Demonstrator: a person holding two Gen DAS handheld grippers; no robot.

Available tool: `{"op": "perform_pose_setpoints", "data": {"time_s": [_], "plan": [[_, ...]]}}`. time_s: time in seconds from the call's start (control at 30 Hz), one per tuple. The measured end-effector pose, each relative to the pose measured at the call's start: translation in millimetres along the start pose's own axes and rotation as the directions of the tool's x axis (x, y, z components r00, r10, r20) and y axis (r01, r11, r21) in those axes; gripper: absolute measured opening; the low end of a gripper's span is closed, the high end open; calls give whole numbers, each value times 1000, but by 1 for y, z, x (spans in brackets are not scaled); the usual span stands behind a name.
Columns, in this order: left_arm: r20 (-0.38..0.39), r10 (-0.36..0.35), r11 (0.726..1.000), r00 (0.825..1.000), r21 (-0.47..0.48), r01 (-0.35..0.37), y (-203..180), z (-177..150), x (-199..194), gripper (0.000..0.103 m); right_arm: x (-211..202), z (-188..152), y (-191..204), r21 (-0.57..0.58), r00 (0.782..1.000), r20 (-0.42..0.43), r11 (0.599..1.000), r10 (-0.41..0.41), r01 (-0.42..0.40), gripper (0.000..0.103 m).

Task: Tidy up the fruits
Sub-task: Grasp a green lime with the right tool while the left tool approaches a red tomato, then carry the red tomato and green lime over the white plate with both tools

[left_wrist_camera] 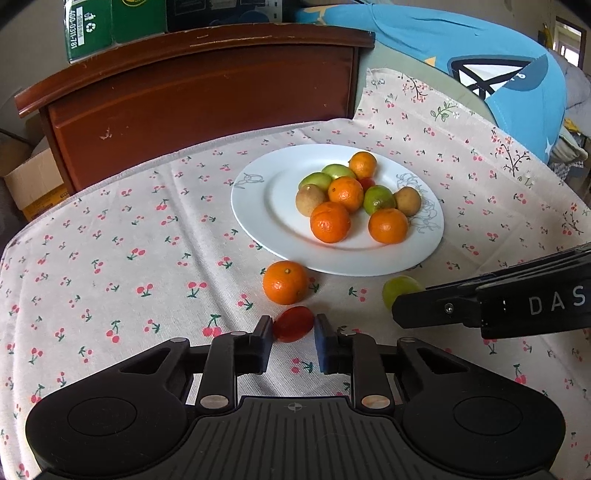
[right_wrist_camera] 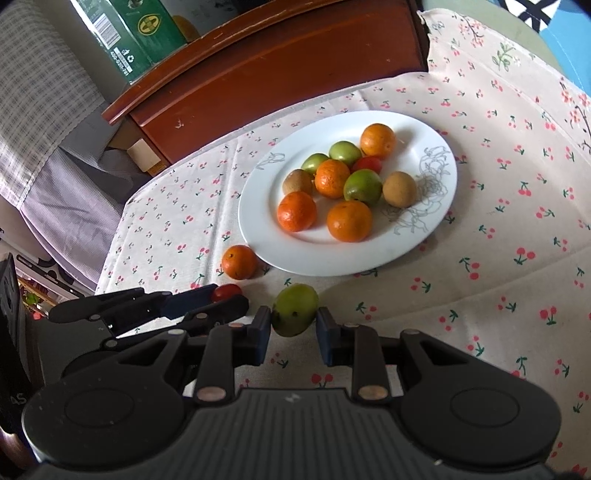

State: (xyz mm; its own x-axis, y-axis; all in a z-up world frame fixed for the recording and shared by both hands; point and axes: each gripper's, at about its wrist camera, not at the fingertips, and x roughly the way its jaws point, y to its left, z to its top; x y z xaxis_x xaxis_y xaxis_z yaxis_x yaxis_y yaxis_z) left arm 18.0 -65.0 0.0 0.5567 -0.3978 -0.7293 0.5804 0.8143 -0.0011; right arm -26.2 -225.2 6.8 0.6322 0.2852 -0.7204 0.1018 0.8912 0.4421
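Observation:
My left gripper [left_wrist_camera: 293, 328] is shut on a small red tomato [left_wrist_camera: 294, 323] that rests on the cherry-print tablecloth [left_wrist_camera: 110, 240]; the right wrist view shows the same tomato [right_wrist_camera: 226, 291] at the left gripper's tips [right_wrist_camera: 229, 300]. My right gripper [right_wrist_camera: 294, 320] is shut on a green fruit [right_wrist_camera: 295, 308], also low on the cloth, seen partly hidden [left_wrist_camera: 399, 286] behind the right gripper [left_wrist_camera: 399, 310]. A loose orange [left_wrist_camera: 285, 282] [right_wrist_camera: 239, 262] lies just in front of the white plate [left_wrist_camera: 258, 206] [right_wrist_camera: 258, 221], which holds several oranges, green fruits, two brown ones and a red tomato.
A dark wooden cabinet [left_wrist_camera: 203, 96] stands behind the table, with a green carton [left_wrist_camera: 88, 26] on top. A cardboard box [left_wrist_camera: 33, 184] sits at the left on the floor. Blue fabric [left_wrist_camera: 480, 55] lies at the back right. The table edge runs along the left.

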Motion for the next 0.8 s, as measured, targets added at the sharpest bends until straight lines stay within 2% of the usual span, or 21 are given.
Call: {"op": "perform_pose_setpoints", "data": {"time_s": [0.2, 0.3, 0.47, 0.6, 0.8], "plan": [[41, -20, 998, 999, -63, 23, 6, 9, -14, 21, -7, 4, 1, 6, 999, 22, 1000, 27, -27, 26], [78, -14, 998, 997, -62, 19, 6, 15, -22, 21, -12, 9, 2, 3, 998, 44, 999, 49, -50, 21], [57, 0, 998, 998, -69, 4, 8, 15, -19, 21, -9, 10, -1, 10, 999, 36, 999, 38, -38, 21], [65, 19, 996, 998, -91, -13, 14, 16, -21, 22, -6, 7, -4, 15, 1000, 13, 1000, 19, -19, 24], [92, 20, 987, 996, -159, -5, 31, 30, -33, 22, -24, 13, -11, -12, 999, 52, 1000, 6, -5, 30]]}}
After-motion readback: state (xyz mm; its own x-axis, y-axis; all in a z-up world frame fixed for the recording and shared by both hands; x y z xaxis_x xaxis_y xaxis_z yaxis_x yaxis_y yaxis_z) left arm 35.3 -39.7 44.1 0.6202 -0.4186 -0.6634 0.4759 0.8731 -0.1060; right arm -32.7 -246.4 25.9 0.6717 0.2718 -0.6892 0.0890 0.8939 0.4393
